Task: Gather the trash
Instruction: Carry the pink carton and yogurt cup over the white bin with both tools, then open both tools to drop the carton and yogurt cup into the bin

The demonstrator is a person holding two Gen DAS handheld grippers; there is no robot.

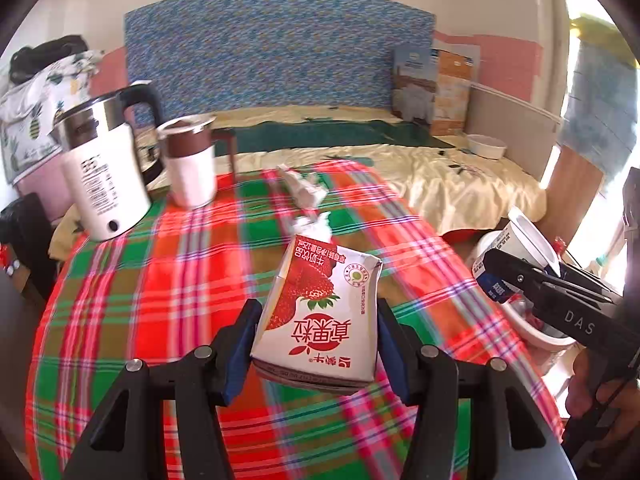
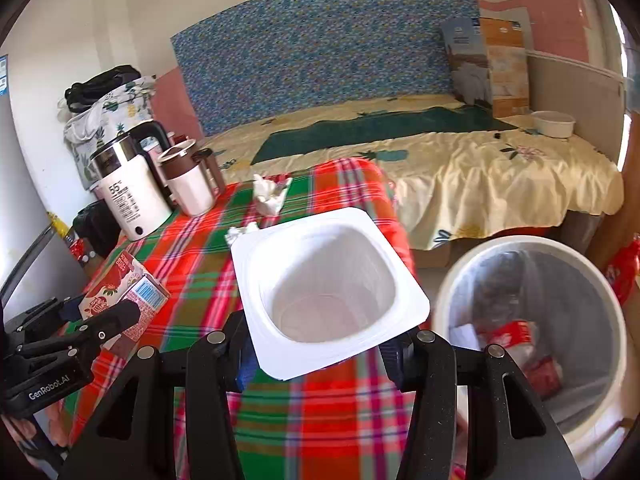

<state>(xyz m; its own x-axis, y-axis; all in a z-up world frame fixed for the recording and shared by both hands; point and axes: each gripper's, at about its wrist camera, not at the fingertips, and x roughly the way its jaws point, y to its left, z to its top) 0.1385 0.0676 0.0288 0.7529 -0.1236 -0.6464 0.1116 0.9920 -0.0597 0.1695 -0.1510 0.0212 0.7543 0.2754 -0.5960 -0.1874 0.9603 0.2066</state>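
A bed [image 1: 460, 168] with a patterned headboard [image 1: 280, 48] is filling the background of the left wrist view; a plaid-covered bench [image 1: 160, 280] is lying in front. A kettle [image 1: 104, 176] and a cup [image 1: 192, 160] are standing at the bench's far left, with crumpled tissues [image 1: 304, 192] lying near the middle. The left tongs [image 1: 316, 340] are clamping a strawberry carton [image 1: 320, 312] above the cloth. At the right edge, the right tongs [image 1: 516, 284] are gripping a white tub [image 1: 520, 240].

In the right wrist view, the same bed [image 2: 500, 172] is lying behind the bench [image 2: 192, 256]. The right tongs [image 2: 320, 356] are clamped on the tub [image 2: 328, 280], its mouth facing the camera, just left of a lined bin [image 2: 532, 320] holding wrappers. The carton [image 2: 124, 284] is showing at far left in the left tongs [image 2: 100, 312].
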